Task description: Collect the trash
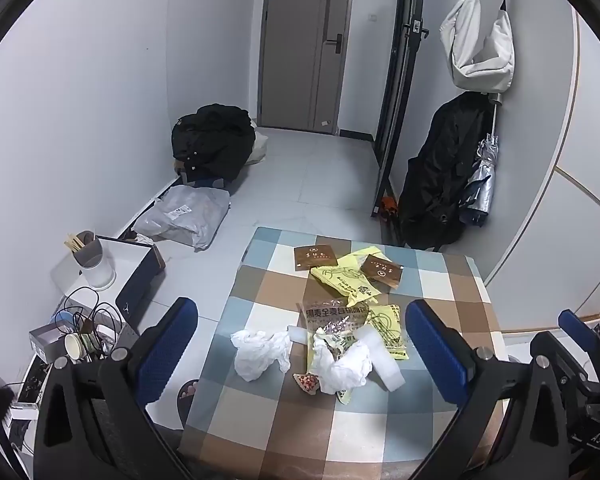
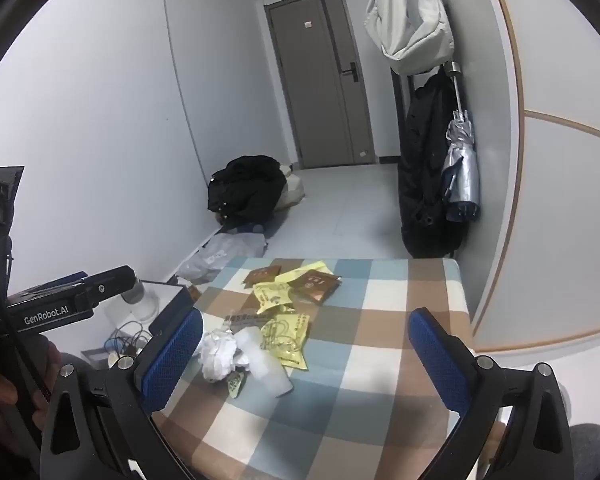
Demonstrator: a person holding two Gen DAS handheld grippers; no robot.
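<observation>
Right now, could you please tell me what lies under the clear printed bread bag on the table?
Under the clear bread bag a yellow wrapper shows through and pokes out. Crumpled white tissue covers its near end, so whatever lies beneath there is hidden. The checked tablecloth is underneath.

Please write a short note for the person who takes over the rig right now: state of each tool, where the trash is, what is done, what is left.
Left tool: open, empty, above the near part of the checked table.
Right tool: open, empty, above the same table, further right.
Trash, all on the table: crumpled white tissues, a clear printed bread bag, yellow wrappers, two brown sachets at the far side, a white foam piece, a small red patterned scrap.
Done: nothing collected yet.
Left: pick up every piece. I see no bin or trash bag in either view.
</observation>
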